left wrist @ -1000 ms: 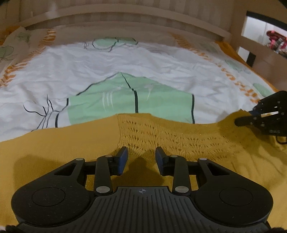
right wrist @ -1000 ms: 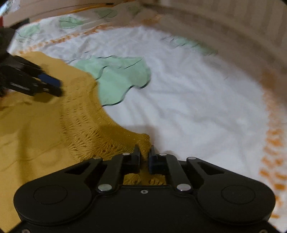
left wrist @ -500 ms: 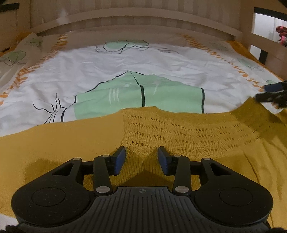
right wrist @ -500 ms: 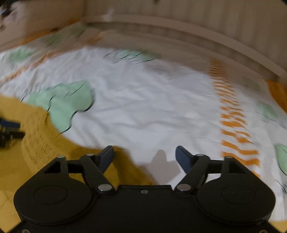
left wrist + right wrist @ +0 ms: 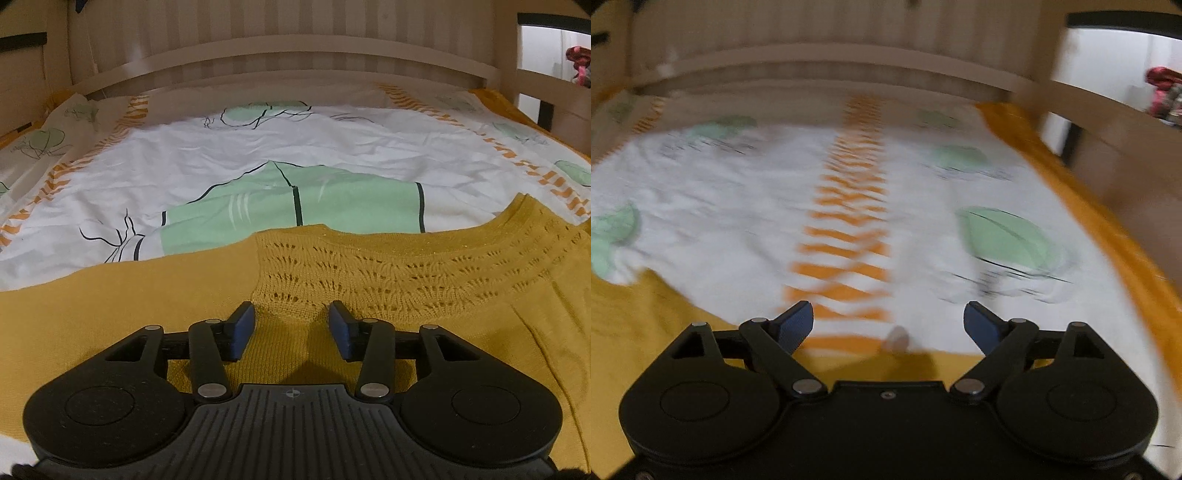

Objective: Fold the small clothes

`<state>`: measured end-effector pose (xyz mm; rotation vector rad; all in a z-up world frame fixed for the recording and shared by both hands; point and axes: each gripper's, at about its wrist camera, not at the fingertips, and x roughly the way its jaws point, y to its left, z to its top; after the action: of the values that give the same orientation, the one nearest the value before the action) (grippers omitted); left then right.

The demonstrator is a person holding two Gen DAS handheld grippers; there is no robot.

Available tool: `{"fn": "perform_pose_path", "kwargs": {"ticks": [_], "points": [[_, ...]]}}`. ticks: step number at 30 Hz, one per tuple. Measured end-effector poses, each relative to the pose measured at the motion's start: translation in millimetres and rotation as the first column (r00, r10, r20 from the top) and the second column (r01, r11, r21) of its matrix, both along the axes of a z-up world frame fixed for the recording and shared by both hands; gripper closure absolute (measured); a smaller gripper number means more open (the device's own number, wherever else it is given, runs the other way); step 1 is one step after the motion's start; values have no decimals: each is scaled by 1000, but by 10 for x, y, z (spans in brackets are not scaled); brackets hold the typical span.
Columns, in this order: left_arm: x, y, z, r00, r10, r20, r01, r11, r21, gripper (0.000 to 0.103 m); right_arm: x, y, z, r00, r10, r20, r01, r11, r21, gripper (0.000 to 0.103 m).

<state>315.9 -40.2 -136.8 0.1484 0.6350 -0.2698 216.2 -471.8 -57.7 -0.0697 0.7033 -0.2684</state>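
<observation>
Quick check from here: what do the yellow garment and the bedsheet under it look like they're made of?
Yellow garment: apparently a matte knit, maybe cotton or acrylic; ribbed stitches and rows of openwork holes around the neckline show it.
Bedsheet: seemingly thin woven cotton or blend, smooth and matte, with fine creases and flat printed green and orange patterns.

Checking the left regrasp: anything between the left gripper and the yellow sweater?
Nothing visible. The left gripper, jaws opening, hangs directly over the yellow sweater below its lace yoke, only knit between the pads. The bedsheet beyond carries no other objects.
</observation>
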Motion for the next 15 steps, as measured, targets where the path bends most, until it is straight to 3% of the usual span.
{"fn": "perform_pose_path", "kwargs": {"ticks": [9,15], "points": [[-12,-3,-19,1000,2,10,-2,1000,3,59,-383,-859,9,977,-208,-49,205,977,-55,13],[-17,-3,-21,1000,2,13,-2,1000,3,59,-445,-884,-91,981,-187,-59,185,982,-31,13]]}}
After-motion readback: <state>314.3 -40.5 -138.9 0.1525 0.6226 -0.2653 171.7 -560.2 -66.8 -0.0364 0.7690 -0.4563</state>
